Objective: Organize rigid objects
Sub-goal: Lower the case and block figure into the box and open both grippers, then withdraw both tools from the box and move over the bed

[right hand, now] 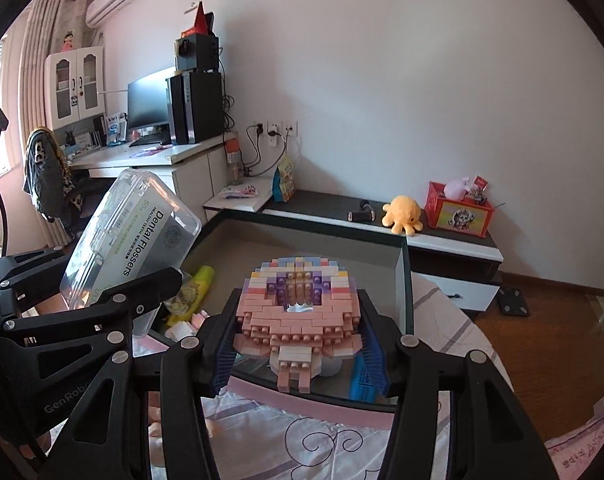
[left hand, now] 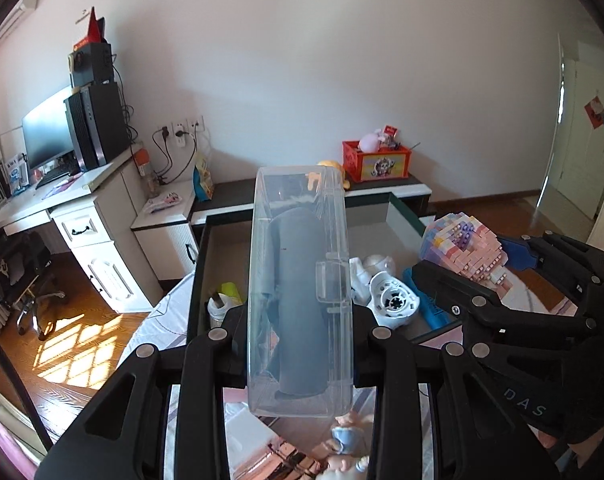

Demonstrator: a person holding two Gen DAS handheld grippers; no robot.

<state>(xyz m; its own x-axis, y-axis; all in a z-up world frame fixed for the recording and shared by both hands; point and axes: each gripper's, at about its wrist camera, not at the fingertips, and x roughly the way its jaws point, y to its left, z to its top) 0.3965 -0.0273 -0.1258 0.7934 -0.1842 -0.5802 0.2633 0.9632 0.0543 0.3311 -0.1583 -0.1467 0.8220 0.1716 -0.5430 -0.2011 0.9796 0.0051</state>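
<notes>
One clear plastic floss case [left hand: 300, 292] is clamped upright in the left claw [left hand: 300, 344], raised above the near edge of one dark open bin [left hand: 402, 210]. One pink brick model [right hand: 298, 312] is gripped by the right claw [right hand: 298, 356], just right of the case, over the same bin. Inside the bin are seen one white toy [left hand: 390, 300], one yellow-green bottle [right hand: 200, 284] and one blue pack [right hand: 364, 380]. One yellow plush octopus [right hand: 404, 210] and one red box [right hand: 460, 210] are set on the far shelf.
</notes>
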